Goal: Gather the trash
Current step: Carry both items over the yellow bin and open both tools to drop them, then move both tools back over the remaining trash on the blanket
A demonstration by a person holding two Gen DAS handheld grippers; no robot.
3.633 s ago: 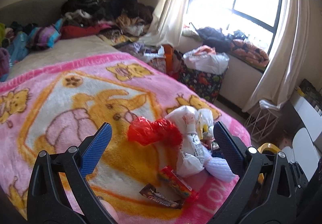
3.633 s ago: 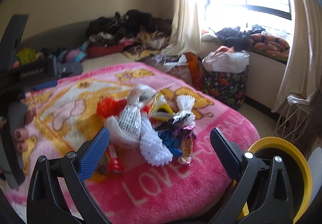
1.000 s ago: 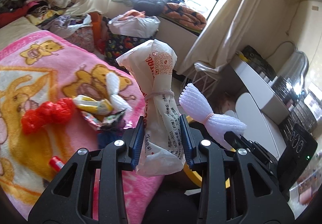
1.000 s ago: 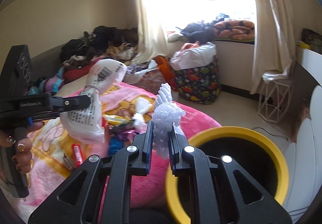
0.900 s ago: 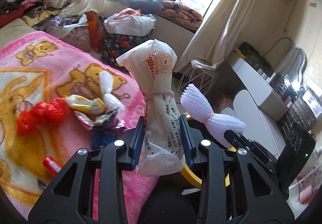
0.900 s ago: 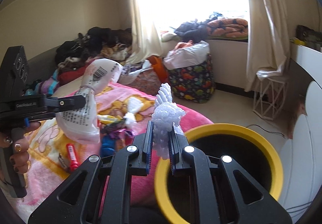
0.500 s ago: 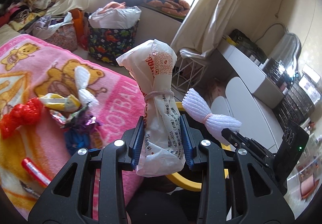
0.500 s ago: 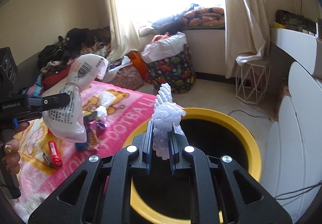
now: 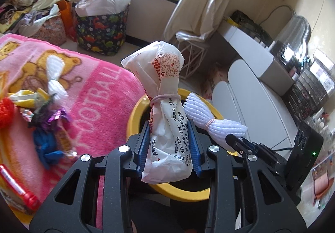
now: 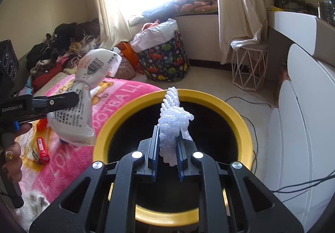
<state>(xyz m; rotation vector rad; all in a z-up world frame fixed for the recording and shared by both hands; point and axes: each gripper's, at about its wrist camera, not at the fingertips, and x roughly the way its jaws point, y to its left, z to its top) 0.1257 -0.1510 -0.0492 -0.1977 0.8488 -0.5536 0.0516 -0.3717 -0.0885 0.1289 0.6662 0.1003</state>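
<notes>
I have my left gripper [image 9: 170,148] clamped on a white plastic bag [image 9: 165,111] that is cinched at its waist with a pink rubber band [image 9: 165,98]. The bag stands nearly upright between the blue pads, long axis running up and away from the camera, its fuller printed end with the code square pointing up and its loose bottom hanging below the pads. From the right wrist camera the same bag shows at the left, tilted, barcode end up, hanging just over the near rim of the bin on the bed side.

My right gripper [image 10: 166,154] is pinched tight on a white foam net [image 10: 172,122], pads pressing its lower part. The net's long axis points up and forward from the jaws, its ribbed tip topmost, and it sits directly above the dark mouth of the yellow-rimmed bin [image 10: 236,115]. In the left wrist camera the net lies slanted, its fanned end pointing up-left toward the bag, a band tying its middle.

On the pink blanket [image 9: 100,95] beside the bin I see more rubbish: a knotted white scrap [image 9: 54,78], crumpled wrappers [image 9: 44,111], a red bag [image 9: 5,111] at the left edge and a small red tube [image 10: 43,148]
</notes>
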